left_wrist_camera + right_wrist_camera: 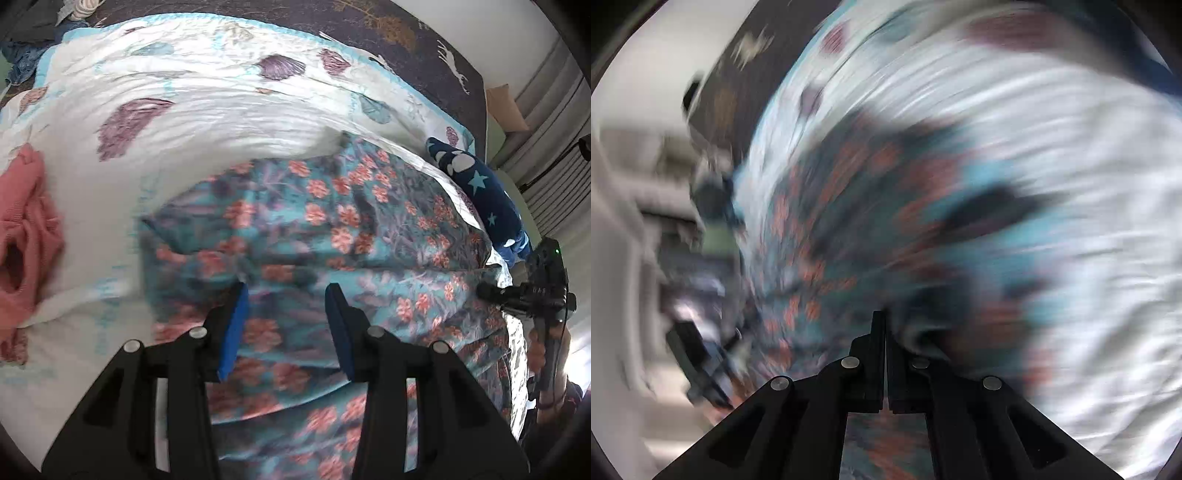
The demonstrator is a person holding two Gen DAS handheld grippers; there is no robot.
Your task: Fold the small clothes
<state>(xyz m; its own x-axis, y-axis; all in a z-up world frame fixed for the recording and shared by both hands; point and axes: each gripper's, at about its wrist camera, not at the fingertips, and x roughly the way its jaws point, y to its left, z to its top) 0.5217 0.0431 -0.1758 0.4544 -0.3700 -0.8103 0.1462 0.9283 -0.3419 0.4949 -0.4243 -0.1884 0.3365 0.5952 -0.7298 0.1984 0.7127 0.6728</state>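
A teal garment with pink flowers (332, 236) lies spread on a white quilt with shell prints (207, 96). My left gripper (286, 295) is open, its blue pads just above the garment's near part, holding nothing. In the left wrist view my right gripper (532, 291) sits at the garment's right edge. The right wrist view is heavily blurred by motion; there my right gripper (885, 321) is shut, and the floral garment (827, 229) bunches right at its tips, so it appears pinched.
A pink garment (26, 236) lies at the left on the quilt. A navy cloth with stars (480, 184) lies at the right edge. A dark patterned blanket (369, 26) lies behind the quilt. More clothes (33, 48) are piled at the far left.
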